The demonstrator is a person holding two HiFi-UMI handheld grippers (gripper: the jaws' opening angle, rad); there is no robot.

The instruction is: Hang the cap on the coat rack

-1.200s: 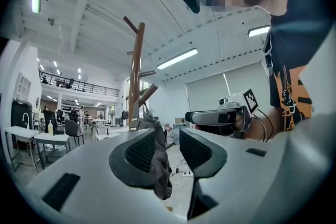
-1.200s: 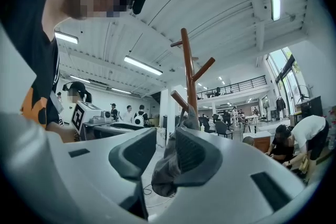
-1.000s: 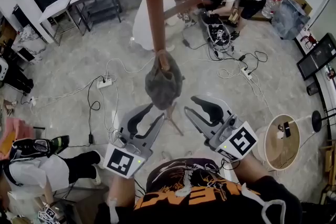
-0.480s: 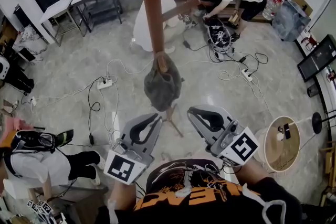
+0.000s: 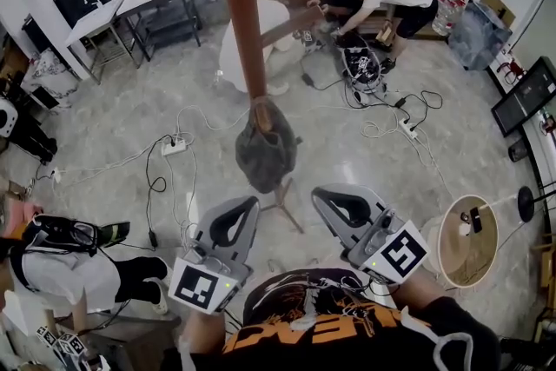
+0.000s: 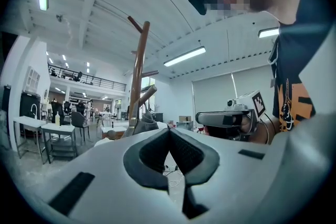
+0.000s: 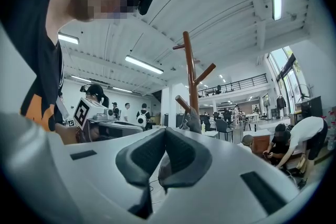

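The left gripper (image 5: 251, 203) and right gripper (image 5: 319, 194) have just been closing, jaws now together and empty, while the cap (image 5: 265, 154) hangs on the coat rack (image 5: 236, 4), so hanging looks done.

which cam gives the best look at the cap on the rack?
Head view: the grey cap shows whole and large, hanging from a peg of the coat rack. In the left gripper view the cap is small, with only its top showing. In the right gripper view the cap is just as small and partial.
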